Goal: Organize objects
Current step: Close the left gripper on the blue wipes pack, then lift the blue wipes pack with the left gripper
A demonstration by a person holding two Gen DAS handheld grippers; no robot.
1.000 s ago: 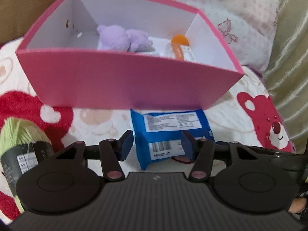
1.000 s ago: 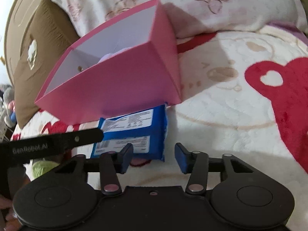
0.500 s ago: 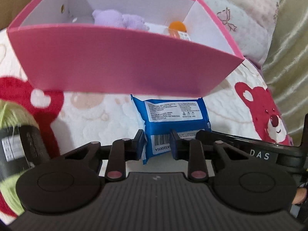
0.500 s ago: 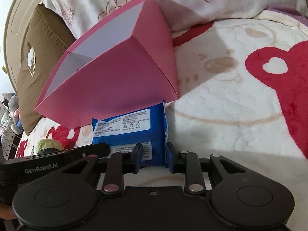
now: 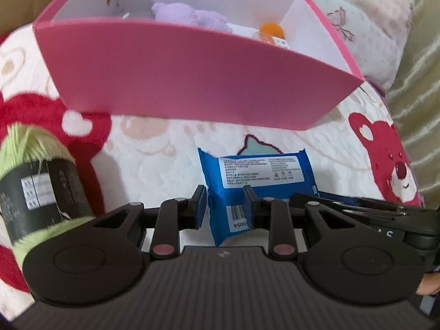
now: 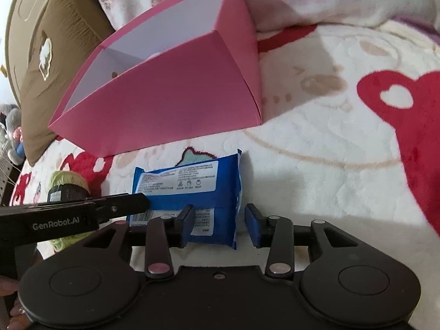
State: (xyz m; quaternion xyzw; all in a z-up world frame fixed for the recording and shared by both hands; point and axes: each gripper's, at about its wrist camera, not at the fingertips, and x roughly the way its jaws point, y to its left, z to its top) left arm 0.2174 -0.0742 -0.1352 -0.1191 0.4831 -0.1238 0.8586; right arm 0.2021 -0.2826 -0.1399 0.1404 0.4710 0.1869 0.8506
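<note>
Left wrist view: sits just behind its own two fingers, angled down at the patterned blanket (image 5: 154, 148), close range. Pink box (image 5: 192, 74) fills 12 o'clock; blue wipes pack (image 5: 258, 173) at centre; green yarn ball (image 5: 35, 192) at 9 o'clock.

Right wrist view: same low, steep, close set-up, placed further right. Box (image 6: 170, 96) at 11 o'clock, seen corner-on; pack (image 6: 189, 184) at centre; yarn (image 6: 68, 184) at 9 o'clock.

Shared: box, pack, yarn, blanket (image 6: 316, 165).
</note>
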